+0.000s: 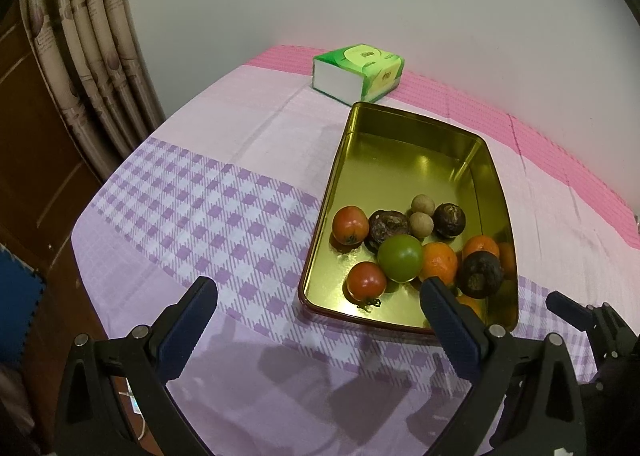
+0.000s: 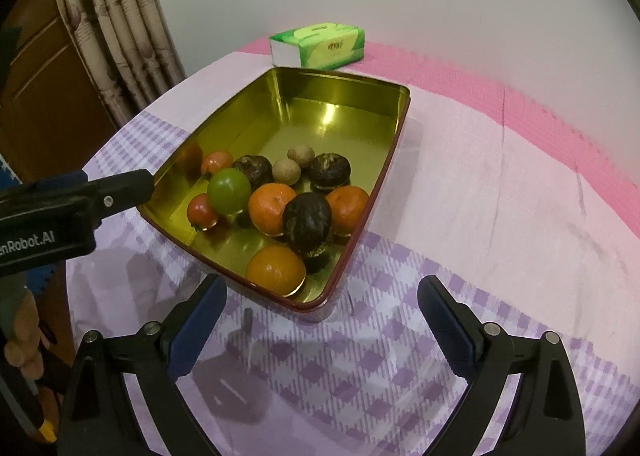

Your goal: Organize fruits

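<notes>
Inside the gold rectangular metal tin (image 2: 394, 124) every visible fruit already sits; left gripper (image 1: 318, 296) and right gripper (image 2: 322, 296) hang wide apart, empty, task seemingly complete

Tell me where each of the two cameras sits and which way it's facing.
Left wrist: rides the left tongs, facing the wall over the checked cloth, tin tray to the right; right tongs at right edge.
Right wrist: rides the right tongs, facing the tray straight on; left tongs' finger pokes in at left.
Shared: the tray of fruit, the green tissue pack and the curtain.
</notes>
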Motion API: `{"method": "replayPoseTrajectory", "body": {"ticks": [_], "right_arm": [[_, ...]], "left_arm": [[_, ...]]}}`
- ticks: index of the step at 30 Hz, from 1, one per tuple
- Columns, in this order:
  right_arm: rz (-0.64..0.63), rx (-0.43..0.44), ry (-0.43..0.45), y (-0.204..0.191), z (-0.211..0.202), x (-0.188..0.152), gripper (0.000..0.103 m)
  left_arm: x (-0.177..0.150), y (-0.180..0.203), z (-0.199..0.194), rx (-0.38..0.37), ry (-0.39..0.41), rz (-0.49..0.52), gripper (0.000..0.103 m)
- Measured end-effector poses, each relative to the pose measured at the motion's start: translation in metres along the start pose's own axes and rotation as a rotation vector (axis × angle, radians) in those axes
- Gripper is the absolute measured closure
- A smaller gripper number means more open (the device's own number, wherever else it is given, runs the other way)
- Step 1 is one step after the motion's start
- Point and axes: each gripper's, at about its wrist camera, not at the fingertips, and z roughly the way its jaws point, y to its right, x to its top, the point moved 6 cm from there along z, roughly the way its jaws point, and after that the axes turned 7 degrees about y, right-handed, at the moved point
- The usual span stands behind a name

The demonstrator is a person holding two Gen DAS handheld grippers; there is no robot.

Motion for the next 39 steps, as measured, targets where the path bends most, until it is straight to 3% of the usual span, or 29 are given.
{"method": "replayPoseTrajectory", "body": {"ticks": [39], "right_arm": [[0.008,0.018,-0.030,-0.0028,0.0077,-0.0070,0.007]], "left_arm": [[-0.0034,0.0012,0.0022,-0.009,-0.011,0.011,0.002]]}}
